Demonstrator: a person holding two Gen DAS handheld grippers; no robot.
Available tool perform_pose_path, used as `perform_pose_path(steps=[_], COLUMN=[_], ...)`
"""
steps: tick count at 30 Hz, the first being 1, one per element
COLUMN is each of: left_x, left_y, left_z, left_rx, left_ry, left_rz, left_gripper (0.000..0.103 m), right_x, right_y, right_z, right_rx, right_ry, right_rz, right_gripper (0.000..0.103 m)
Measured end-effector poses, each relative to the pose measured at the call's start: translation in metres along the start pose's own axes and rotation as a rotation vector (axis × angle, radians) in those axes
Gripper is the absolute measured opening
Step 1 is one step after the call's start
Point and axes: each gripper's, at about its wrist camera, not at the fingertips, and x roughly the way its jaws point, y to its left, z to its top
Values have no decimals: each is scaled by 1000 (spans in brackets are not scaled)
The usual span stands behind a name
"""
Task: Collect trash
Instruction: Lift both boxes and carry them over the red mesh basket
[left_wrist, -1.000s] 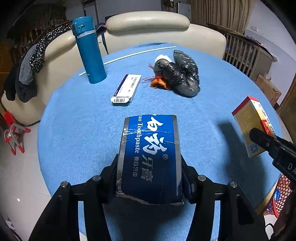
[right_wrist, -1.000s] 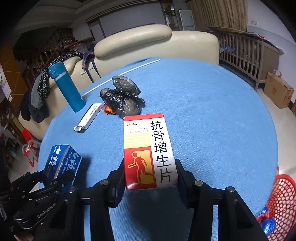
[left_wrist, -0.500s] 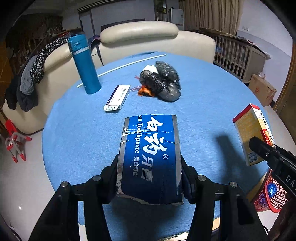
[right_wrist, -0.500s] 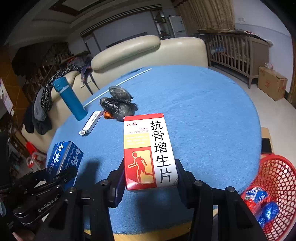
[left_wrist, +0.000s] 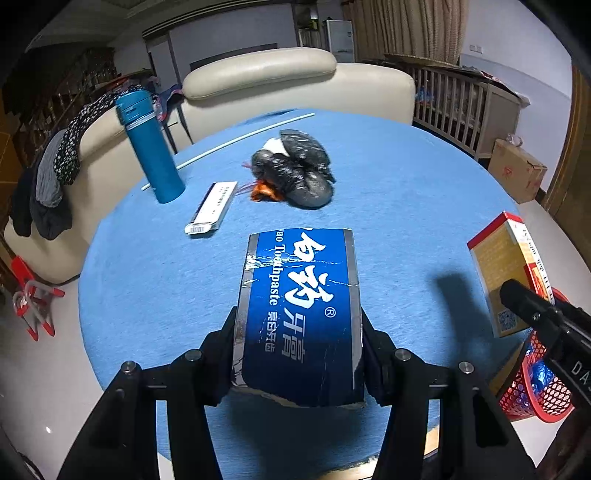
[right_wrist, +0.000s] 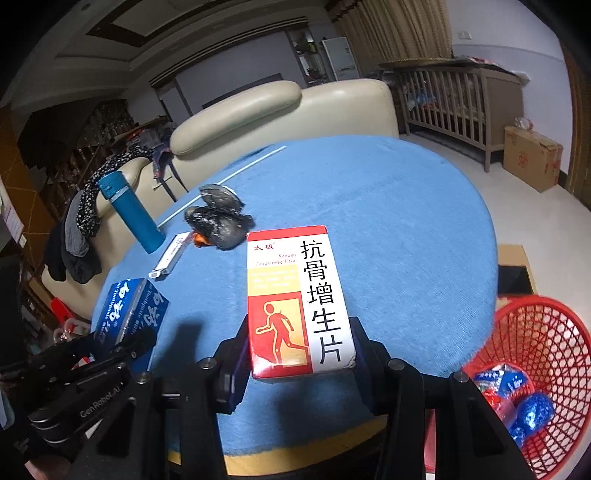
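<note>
My left gripper (left_wrist: 299, 332) is shut on a blue toothpaste box (left_wrist: 301, 310), held above the near edge of the round blue table (left_wrist: 406, 192). My right gripper (right_wrist: 299, 350) is shut on a red, yellow and white medicine box (right_wrist: 295, 302), held above the table's near right edge. The medicine box also shows at the right of the left wrist view (left_wrist: 506, 273), and the toothpaste box at the left of the right wrist view (right_wrist: 129, 314). A red mesh basket (right_wrist: 546, 354) with blue wrappers stands on the floor to the right. A black plastic bag (left_wrist: 295, 173) and a flat white box (left_wrist: 212, 208) lie on the table.
A blue thermos (left_wrist: 149, 147) stands upright at the table's far left. A thin white rod (left_wrist: 229, 146) lies along the far edge. A cream sofa (left_wrist: 280, 85) with draped clothes is behind. A cardboard box (right_wrist: 532, 158) sits on the floor at the right.
Both grippers have pulled back and up from the table, each still holding its box. The table looks smaller and the red basket has come into view at the right.
</note>
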Motion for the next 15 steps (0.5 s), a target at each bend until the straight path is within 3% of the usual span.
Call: perform_pose_path(steps=[15], left_x=[-7], left_y=[-34], left_z=[5], left_rx=[68], left_ry=[-21], left_rz=[-23], left_gripper=[58], right_x=[-18], right_y=[-25], right_z=[-7], right_rx=[47], right_ry=[-20], right_rz=[-5], right_gripper=[51])
